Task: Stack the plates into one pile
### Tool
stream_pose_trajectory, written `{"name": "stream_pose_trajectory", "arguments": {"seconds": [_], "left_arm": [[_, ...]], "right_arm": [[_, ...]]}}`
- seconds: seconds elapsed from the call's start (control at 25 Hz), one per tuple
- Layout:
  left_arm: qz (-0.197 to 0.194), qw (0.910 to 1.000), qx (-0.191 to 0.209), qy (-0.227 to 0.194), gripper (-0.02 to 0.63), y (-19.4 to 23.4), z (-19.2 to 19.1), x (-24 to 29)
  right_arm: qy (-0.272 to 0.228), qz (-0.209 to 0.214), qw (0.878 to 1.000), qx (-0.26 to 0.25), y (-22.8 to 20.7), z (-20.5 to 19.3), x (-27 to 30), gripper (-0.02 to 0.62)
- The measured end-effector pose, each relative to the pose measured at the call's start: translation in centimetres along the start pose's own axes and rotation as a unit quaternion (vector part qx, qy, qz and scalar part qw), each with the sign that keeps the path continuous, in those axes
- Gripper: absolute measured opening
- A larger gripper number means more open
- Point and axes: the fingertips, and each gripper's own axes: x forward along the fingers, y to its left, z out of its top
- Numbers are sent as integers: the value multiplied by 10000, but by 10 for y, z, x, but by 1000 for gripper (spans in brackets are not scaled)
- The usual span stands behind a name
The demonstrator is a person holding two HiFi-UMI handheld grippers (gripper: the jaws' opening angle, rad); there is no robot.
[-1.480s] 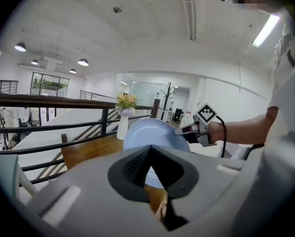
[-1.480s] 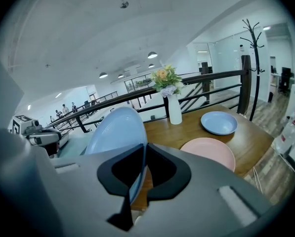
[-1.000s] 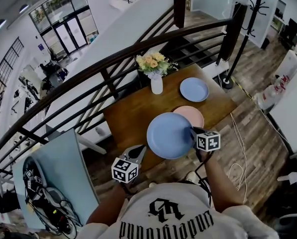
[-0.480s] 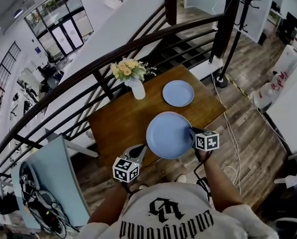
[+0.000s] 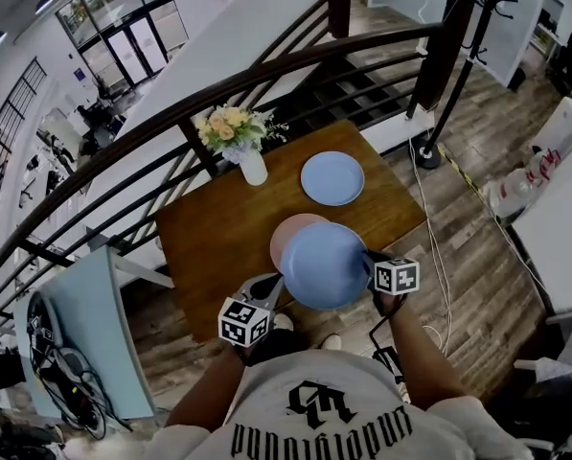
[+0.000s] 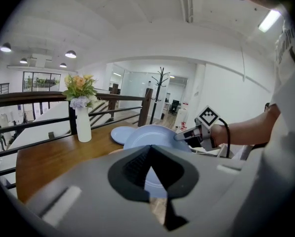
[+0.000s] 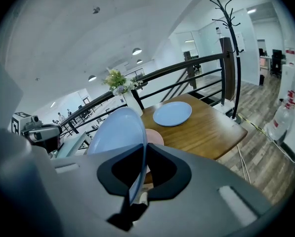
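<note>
Between the jaws of the right gripper, clamped by its rim: a round pale-blue plate, edge-on at lower centre of the right gripper view, up in the air above the table. At the left gripper, jaws drawn together at the tips, nothing pinched. Only a sliver of that plate's blue seen past them, lower centre of the left gripper view. In the head view, carried plate at centre frame, overlapping a round pink plate lying flat on the brown wooden table. Farther up and right, a second round blue plate on the tabletop, apart from the pink one. Up-left of that, a white vase of yellow flowers near the table's far edge, beside the dark metal railing.
</note>
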Motion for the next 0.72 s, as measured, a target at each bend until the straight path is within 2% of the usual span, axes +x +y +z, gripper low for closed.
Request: {"name": "stream_pose_trajectory", "arguments": {"seconds": [0.72], "left_arm": [[-116,9970,-550,534,46,81,-19,62]], "right_arm": [[651,-24,9978,157,-16,9,96,25]]}}
